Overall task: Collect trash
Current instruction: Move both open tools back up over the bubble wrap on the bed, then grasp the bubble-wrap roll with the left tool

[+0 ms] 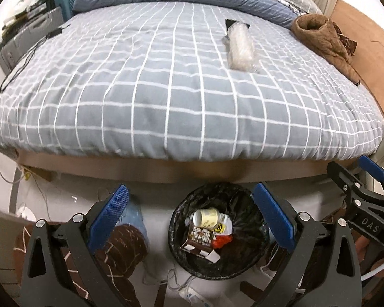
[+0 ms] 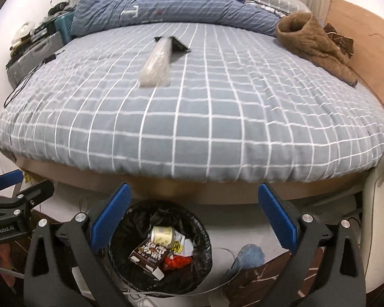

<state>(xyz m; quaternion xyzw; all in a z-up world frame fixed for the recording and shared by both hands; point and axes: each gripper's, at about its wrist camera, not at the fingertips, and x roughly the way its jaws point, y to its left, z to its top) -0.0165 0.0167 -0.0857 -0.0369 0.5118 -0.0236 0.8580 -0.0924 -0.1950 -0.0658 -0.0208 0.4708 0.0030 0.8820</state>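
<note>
Black-lined bin (image 1: 217, 232) sitting on the floor below the bed's foot, already holding a pale cup (image 1: 206, 217), a brown carton (image 1: 198, 240) and a red wrapper (image 1: 221, 241). Left tongs (image 1: 194, 220) standing wide apart, gripping nothing, hanging over the bin. Clear bubble-wrap roll (image 1: 240, 48) lying well up the checked bed (image 1: 140, 89), apparently the trash left to fetch.

Looking along the right tongs (image 2: 194, 220): blue pads spread fully, nothing between them, bin (image 2: 161, 250) low and left of centre. Same roll (image 2: 157, 62) resting mid-bed, partly over a flat dark item (image 2: 179, 44). Judging collection mostly done, one piece waiting.
</note>
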